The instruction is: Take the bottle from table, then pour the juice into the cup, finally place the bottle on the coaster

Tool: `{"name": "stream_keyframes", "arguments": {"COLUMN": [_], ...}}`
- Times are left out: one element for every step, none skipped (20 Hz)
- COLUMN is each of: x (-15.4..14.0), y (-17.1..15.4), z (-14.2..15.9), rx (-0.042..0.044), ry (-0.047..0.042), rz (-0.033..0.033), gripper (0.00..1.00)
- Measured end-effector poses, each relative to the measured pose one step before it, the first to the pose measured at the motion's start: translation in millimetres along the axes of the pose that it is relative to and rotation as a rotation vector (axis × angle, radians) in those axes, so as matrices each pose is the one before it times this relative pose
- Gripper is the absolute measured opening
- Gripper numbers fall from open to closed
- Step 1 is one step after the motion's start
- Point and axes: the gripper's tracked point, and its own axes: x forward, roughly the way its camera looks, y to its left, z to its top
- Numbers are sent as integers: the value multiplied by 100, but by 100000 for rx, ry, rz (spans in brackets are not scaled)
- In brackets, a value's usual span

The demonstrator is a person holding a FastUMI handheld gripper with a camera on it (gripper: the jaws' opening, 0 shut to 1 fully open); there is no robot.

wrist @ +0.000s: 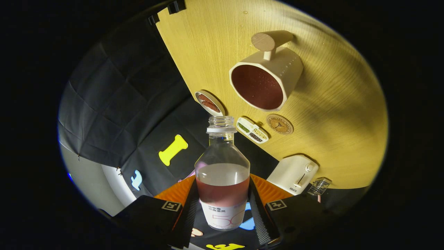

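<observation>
Gripper [223, 208] clamped on bottle [222, 173], both fingers pressed to its sides. Uncapped, clear, partly filled with reddish juice, white label at base. Beyond its neck on table [333, 104]: dish [209, 102], tray [252, 130], coaster [279, 124], juice-filled cup [265, 80], toaster [293, 173].

The bench [333, 114] is brightly and warmly lit, with soft shadows beside the cup [267, 78] and a broad darker band toward its far edge. The cloth wall is dim. Fisheye distortion curves the bench edges. The bottle [222, 177] is sharp, with faint glare on its clear shoulder.
</observation>
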Motion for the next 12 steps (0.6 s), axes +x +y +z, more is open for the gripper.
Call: {"name": "stream_keyframes", "arguments": {"x": [-85, -119, 77, -48, 9, -1, 82, -76, -10, -125, -104, -229], "y": [-294, -319, -369, -337, -100, -70, -280, -124, 30, 21, 129, 134], "z": [-56, 15, 73, 111, 65, -143, -77, -273, -173, -149, -140, -219], "rx": [-2270, -2416, -2380, -2645, -3983, -5250, -6057, -6541, -6457, -5813, -4598, -4257], "ry": [912, 608, 368, 192, 287, 571, 827, 1038, 1007, 905, 717, 473], "rz": [-1306, -1554, -1788, -1753, -1317, -1119, -1134, -653, 174, 681, 1318, 1533], "gripper": [74, 74, 74, 74, 74, 74, 74, 74, 74, 74, 74, 74]}}
